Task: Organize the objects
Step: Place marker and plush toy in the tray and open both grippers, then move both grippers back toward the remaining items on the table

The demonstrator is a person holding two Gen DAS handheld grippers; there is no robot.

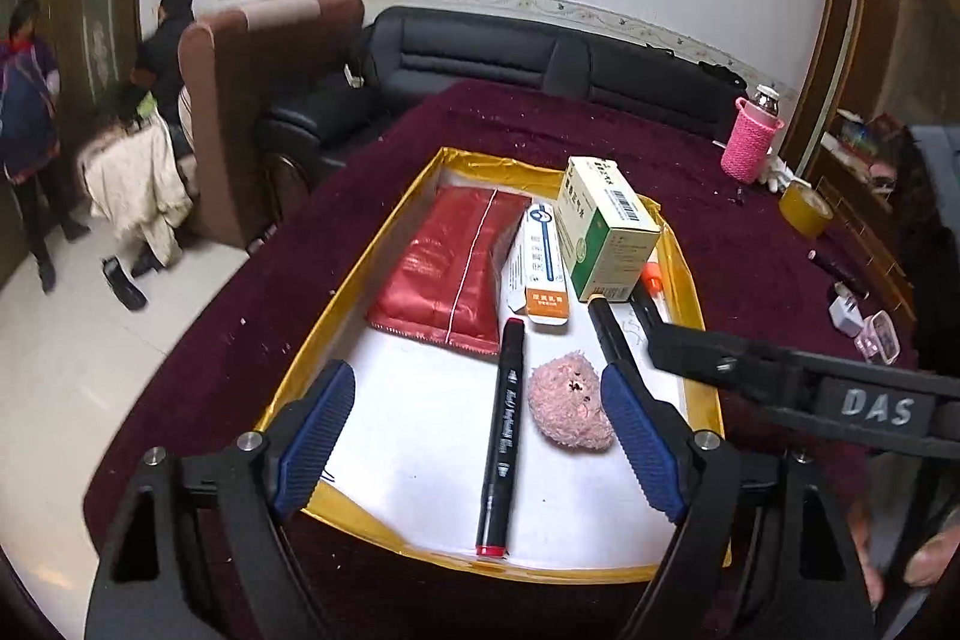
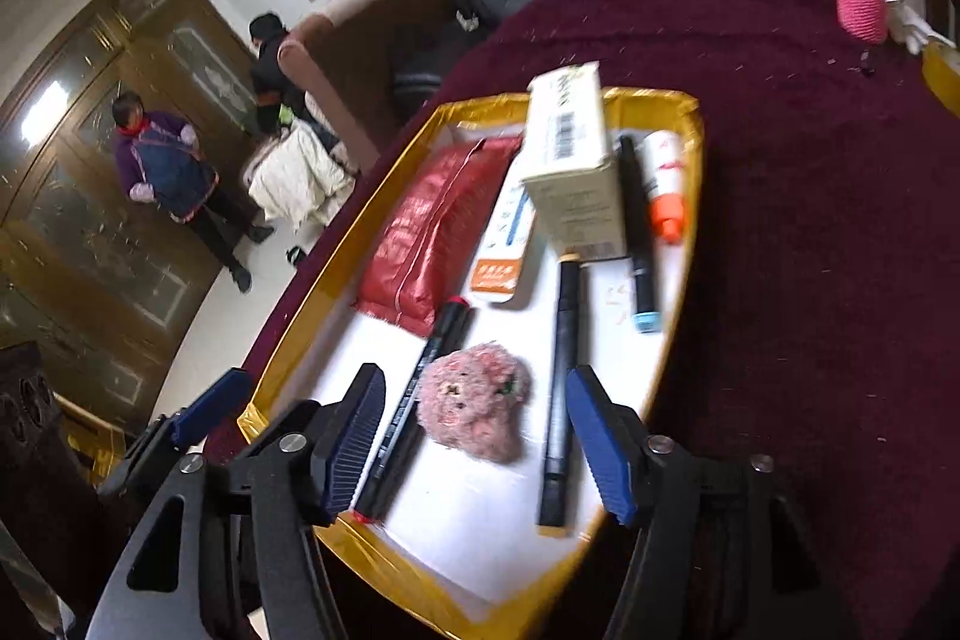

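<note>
A shallow tray (image 1: 282, 388) with a gold-taped rim and a white floor is seen on a dark red tablecloth (image 1: 252, 292). Inside it lie a red packet (image 1: 444, 262), a white and orange carton (image 1: 540, 268), a green and white box (image 1: 606, 232) standing upright, a red-capped marker (image 1: 501, 436) and a small pink plush toy (image 1: 570, 400).

In the left wrist view the left gripper (image 1: 474, 436) is held above the near end of the tray with its jaws spread wide; the red-capped marker and the plush toy are framed between the blue pads (image 1: 318, 430) but are touched by neither. The right gripper (image 1: 690, 346) is seen here only as a black bar entering from the right, and its finger state cannot be read from this view.

The right wrist view settles it: the right gripper (image 2: 474, 436) is parted and nothing is clamped, with the plush toy (image 2: 474, 412) between the pads and a yellow-ended marker (image 2: 561, 388) lying just inside the right one. Only here are a blue-capped marker (image 2: 639, 232) and an orange-capped tube (image 2: 663, 184) shown in full along the tray's far side; in the left view they are mostly hidden behind the box and the right gripper.

A pink knitted bottle cover (image 1: 747, 142) is shown in both views; a roll of yellow tape (image 1: 804, 208) beside it is seen whole only from the left wrist.
</note>
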